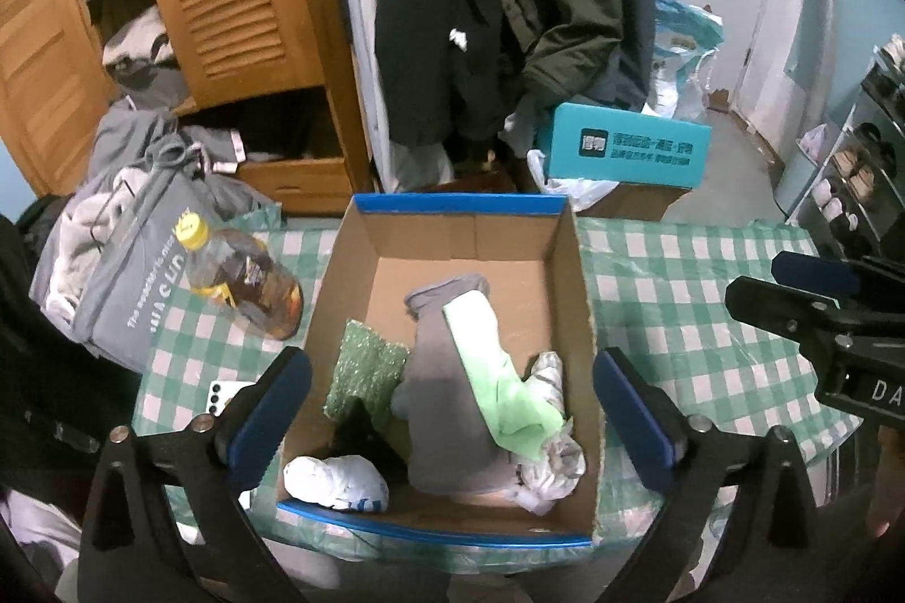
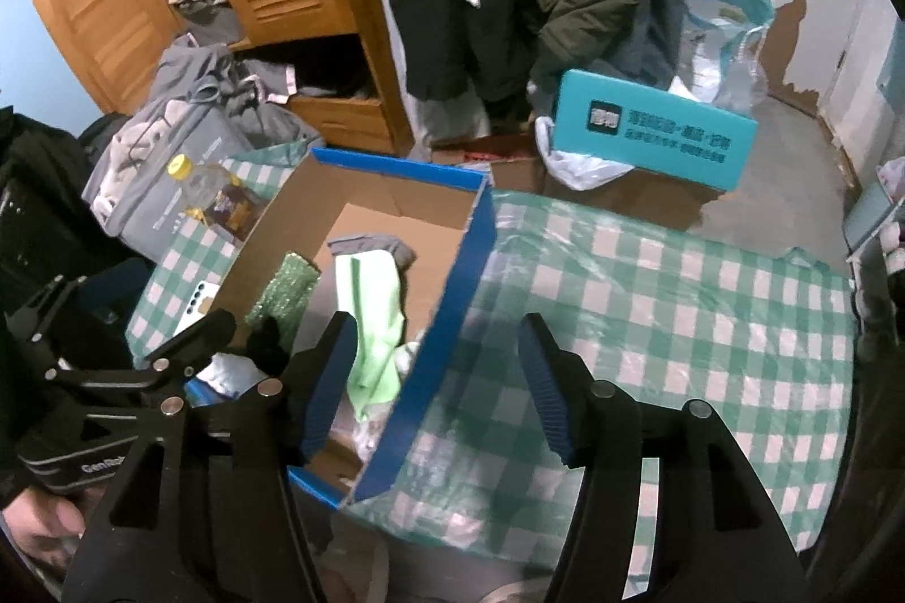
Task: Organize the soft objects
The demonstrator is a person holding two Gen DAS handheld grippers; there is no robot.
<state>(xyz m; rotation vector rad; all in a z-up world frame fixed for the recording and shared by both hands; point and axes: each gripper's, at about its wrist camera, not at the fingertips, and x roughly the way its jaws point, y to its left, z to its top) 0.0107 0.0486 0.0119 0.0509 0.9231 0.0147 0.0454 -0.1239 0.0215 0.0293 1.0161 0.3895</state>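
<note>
- My left gripper hangs wide open, empty, over the blue-rimmed cardboard box.
- Inside: light green cloth, grey garment, white bundle.
- My right gripper, half-open, empty, straddles the box wall.
- Yellow-capped plastic bottle beside.

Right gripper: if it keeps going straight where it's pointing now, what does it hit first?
Probably the checked tablecloth, just right of the cardboard box. The right gripper is open and empty; its left finger sits over the box's wall, so depth is uncertain.

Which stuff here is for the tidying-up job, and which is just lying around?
For the job: cardboard box, green cloth, grey cloth, green sponge, white bundle.

Lying around: bottle, phone, teal box, grey bag.
</note>
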